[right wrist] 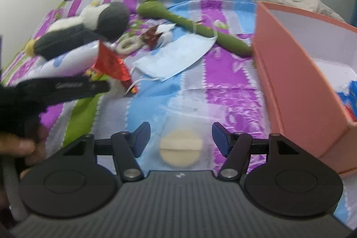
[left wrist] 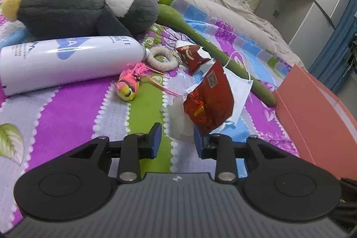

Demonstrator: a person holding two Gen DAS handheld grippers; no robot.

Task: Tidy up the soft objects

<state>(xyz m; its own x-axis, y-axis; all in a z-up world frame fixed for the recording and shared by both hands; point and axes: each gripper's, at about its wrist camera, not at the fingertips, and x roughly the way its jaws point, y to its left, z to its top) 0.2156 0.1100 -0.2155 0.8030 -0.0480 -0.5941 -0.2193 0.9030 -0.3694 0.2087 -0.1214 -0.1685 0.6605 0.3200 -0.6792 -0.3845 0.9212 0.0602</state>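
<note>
In the left wrist view the left gripper (left wrist: 176,137) sits low at centre with its blue pads partly apart and gripping nothing — a red foil snack bag (left wrist: 208,104) leans just above the right pad, touching its tip or nearly so, with a translucent white wrapper (left wrist: 179,124) beyond the gap. A blue face mask (left wrist: 239,90) lies under the bag. At upper left a grey-and-white plush toy (left wrist: 84,8) lies above a white bottle (left wrist: 69,61); a pink-and-yellow toy bird (left wrist: 128,86) sits centre-left.

In the right wrist view the right gripper (right wrist: 180,139) stands wide open — a round beige pad (right wrist: 181,152) lies on the striped bedspread (right wrist: 232,86) between the pads, untouched. A salmon-pink box (right wrist: 296,90) fills the right side.
</note>
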